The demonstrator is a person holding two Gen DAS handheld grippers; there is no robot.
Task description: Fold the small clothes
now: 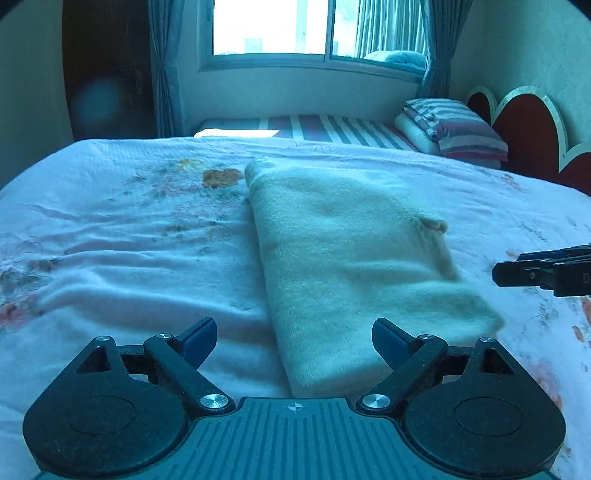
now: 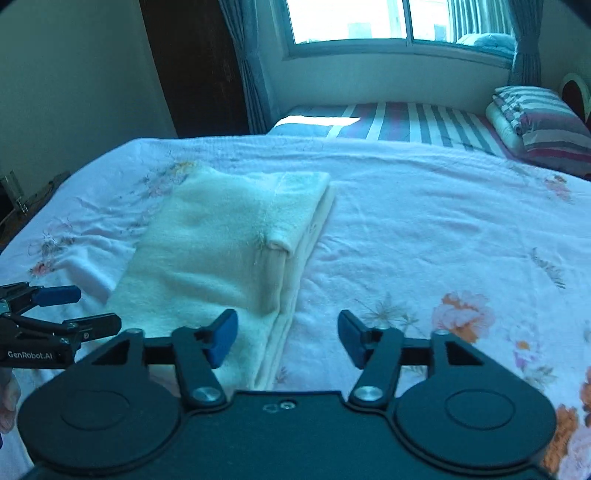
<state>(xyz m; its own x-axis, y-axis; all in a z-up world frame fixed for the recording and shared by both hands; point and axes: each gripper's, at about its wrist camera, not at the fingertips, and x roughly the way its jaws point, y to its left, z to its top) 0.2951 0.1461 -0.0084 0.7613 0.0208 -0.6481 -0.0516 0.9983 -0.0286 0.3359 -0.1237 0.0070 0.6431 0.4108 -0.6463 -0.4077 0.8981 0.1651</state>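
- The left gripper [image 1: 293, 341] is hovering low over the near left part of the bed; its jaws are standing wide apart and are holding nothing; the right-hand finger [image 1: 388, 338] is sitting over the near edge of the folded garment without clamping it.
- The folded cream garment [image 1: 351, 266] is lying flat on the flowered bedsheet [image 1: 129, 240], between the two grippers; it is forming a long layered rectangle running away from the cameras; a small cuff end [image 2: 277, 243] is sticking up on top.
- The right gripper [image 2: 288, 338] is hovering at the garment's right near corner; its jaws are standing open and empty; the left-hand finger [image 2: 223, 336] is sitting over the stacked edge, the other over bare sheet.
- A striped pillow [image 1: 458, 129] is resting on a striped mattress [image 1: 332, 129] beyond the bed, below the window [image 1: 314, 29].
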